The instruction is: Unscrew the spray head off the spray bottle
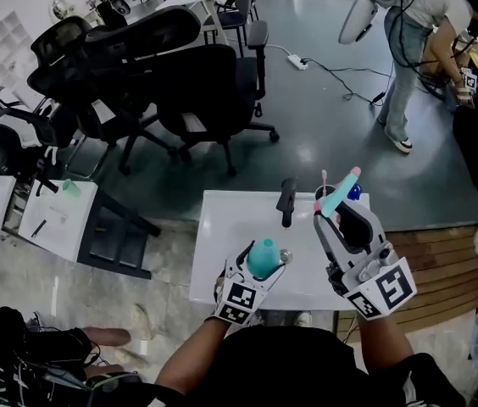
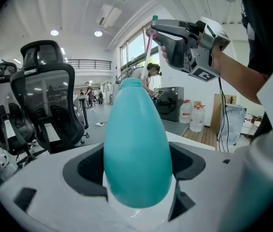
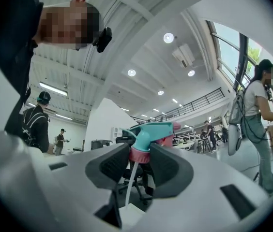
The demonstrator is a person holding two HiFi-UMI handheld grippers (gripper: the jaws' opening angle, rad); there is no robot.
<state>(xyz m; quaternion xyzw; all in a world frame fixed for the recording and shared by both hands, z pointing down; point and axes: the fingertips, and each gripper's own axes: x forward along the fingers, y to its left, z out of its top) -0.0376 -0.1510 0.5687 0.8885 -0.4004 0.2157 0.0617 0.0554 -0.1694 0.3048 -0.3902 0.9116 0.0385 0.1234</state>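
The teal bottle (image 1: 264, 257) is clamped between the jaws of my left gripper (image 1: 260, 265) near the front edge of the white table (image 1: 222, 253); in the left gripper view the bottle (image 2: 136, 149) fills the centre and its neck is bare. The spray head (image 1: 337, 195), teal with a pink collar and a white dip tube, is off the bottle and held up in my right gripper (image 1: 337, 210), above and to the right of the bottle. In the right gripper view the jaws press on the pink collar of the spray head (image 3: 148, 138). My right gripper (image 2: 177, 37) also shows in the left gripper view.
A dark handle-shaped object (image 1: 286, 200) and a small blue item (image 1: 354, 192) sit at the table's far side. Black office chairs (image 1: 180, 83) stand beyond on the grey floor. A person (image 1: 425, 49) bends over at the far right. A wooden platform (image 1: 442, 270) lies to the right.
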